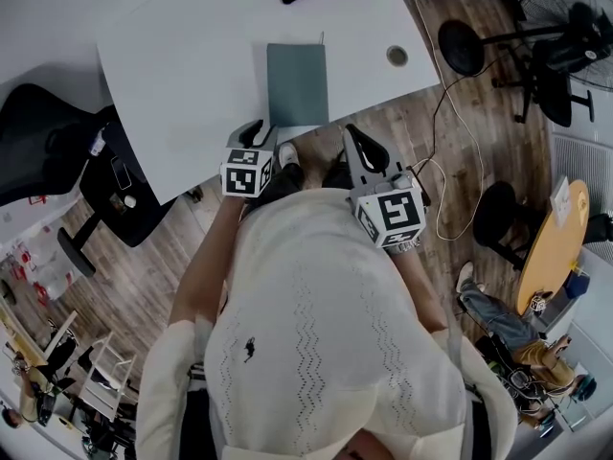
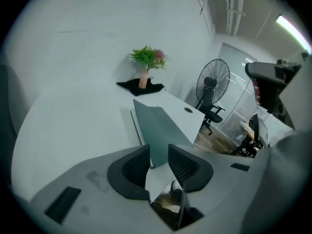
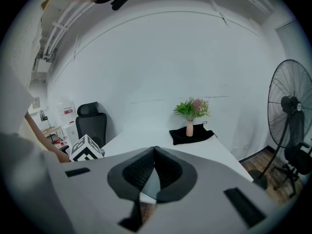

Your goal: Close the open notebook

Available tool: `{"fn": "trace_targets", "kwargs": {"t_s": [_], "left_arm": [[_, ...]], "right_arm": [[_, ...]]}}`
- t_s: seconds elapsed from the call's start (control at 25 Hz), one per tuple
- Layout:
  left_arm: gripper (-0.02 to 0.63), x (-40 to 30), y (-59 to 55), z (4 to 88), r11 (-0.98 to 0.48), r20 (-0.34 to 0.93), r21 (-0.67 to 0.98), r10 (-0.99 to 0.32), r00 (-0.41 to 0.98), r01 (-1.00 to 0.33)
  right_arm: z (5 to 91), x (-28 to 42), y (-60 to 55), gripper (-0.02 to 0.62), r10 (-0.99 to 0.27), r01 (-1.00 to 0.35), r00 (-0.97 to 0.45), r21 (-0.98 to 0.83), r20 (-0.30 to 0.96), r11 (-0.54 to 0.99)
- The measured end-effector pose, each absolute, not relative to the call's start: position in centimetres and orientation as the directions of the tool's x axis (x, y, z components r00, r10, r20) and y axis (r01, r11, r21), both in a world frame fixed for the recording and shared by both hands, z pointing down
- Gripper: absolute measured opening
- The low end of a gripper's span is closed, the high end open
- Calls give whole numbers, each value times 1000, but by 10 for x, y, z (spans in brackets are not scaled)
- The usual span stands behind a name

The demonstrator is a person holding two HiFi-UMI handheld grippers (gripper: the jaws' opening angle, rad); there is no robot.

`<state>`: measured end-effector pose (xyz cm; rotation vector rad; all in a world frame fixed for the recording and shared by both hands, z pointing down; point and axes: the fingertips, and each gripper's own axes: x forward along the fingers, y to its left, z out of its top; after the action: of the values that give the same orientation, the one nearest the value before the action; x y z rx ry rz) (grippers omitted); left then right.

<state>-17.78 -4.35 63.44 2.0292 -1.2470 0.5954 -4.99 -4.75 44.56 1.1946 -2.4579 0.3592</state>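
The notebook [image 1: 297, 84] lies flat on the white table [image 1: 182, 65] with its grey-green cover on top, closed. In the left gripper view the notebook [image 2: 158, 123] sits just beyond the jaws, a white page edge along its left side. My left gripper [image 1: 261, 130] hovers at the table's near edge, just short of the notebook. It [image 2: 159, 154] is open, with a clear gap and nothing between the jaws. My right gripper [image 1: 362, 142] hangs off the table's near edge to the right. Its [image 3: 155, 151] tips meet, so it is shut and holds nothing.
A black cloth [image 2: 141, 87] with a vase of flowers [image 3: 191, 116] sits at the table's far end. A round cable hole [image 1: 397, 56] is right of the notebook. A black office chair [image 1: 57, 142] stands left, a floor fan [image 1: 565, 27] and stools right.
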Motion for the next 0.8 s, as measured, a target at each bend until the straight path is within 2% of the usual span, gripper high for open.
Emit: {"fn": "trace_targets", "kwargs": {"t_s": [0.12, 0.28, 0.8], "left_arm": [[58, -175, -49, 604, -360, 614, 269, -650, 448, -893], [21, -171, -54, 569, -415, 549, 226, -693, 467, -881], [12, -140, -57, 471, -547, 299, 127, -775, 557, -828]], "right_arm": [[446, -50, -49, 2, -695, -793, -566, -63, 444, 605], [445, -52, -50, 2, -693, -792, -568, -66, 444, 607], [447, -45, -53, 2, -699, -801, -565, -90, 438, 592]]}}
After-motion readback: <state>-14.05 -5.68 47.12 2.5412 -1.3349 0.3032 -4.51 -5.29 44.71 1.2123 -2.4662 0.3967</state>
